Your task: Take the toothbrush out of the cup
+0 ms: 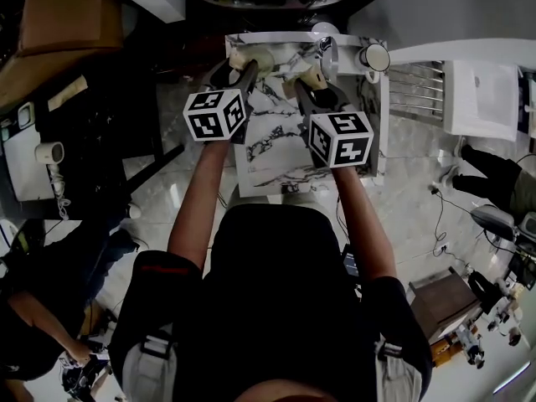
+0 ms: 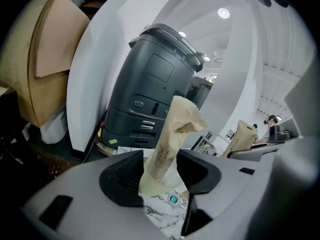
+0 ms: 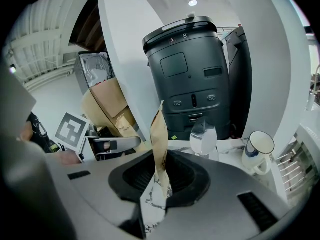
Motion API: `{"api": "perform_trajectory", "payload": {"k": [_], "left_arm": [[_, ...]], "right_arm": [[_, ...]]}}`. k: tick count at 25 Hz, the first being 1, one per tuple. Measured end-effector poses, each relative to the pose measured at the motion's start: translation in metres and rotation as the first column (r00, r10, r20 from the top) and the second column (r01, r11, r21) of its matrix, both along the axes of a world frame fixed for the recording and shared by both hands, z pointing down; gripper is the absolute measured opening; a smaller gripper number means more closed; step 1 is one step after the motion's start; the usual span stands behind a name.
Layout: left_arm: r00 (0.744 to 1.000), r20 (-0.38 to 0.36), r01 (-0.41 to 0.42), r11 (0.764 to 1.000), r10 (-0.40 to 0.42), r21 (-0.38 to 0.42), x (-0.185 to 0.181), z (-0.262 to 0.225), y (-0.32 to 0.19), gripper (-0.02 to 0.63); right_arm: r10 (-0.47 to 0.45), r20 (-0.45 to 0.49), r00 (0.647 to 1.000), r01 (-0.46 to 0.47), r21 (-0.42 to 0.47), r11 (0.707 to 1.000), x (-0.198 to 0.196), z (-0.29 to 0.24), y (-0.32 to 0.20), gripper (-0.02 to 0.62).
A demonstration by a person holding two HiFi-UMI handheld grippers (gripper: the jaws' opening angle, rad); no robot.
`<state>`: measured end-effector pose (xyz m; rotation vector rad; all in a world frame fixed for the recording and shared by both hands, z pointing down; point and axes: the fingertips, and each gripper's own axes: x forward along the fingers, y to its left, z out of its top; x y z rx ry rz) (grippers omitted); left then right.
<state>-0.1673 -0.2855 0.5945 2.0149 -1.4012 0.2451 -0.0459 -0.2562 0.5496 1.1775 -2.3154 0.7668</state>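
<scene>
Toothbrush: no bare brush shows. I judge it sits wrapped in tan paper. 2 such packets are in play, both outside the cup.
Cup (image 3: 260, 151): a white mug with a dark rim at the lower right of the right gripper view. It stands on the marble bench (image 1: 268, 153) and looks empty, with a clear glass (image 3: 202, 139) near it on the left.
Left packet (image 2: 172, 134): roughly upright at the centre of the left gripper view, its top crumpled.
Left tongs (image 2: 160, 159): spread wide. The packet stands between the pads, but they do not squeeze it.
Right packet (image 3: 159, 139): seen edge-on and thin, at the centre of the right gripper view.
Right tongs (image 3: 159, 166): pinching the packet's lower part and holding it upright above the bench.
Handling: probably light. The paper is soft and crushes easily, and the handle inside is likely stiff. Grip across the flat faces, low down, where the handle backs the paper.
Pose: both forearms (image 1: 197, 199) reach up the head view. The tongs tilt downward, side by side, near the bench's far edge.
</scene>
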Motion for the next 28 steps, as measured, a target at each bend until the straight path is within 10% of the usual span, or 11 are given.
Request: {"api": "perform_trajectory", "payload": {"k": [28], "left_arm": [[0.994, 0.109, -0.025, 0.996, 0.016, 0.089, 0.003, -0.039, 0.006, 0.069]], "right_arm": [[0.030, 0.012, 0.999, -0.031, 0.040, 0.999, 0.018, -0.027, 0.006, 0.083]]}}
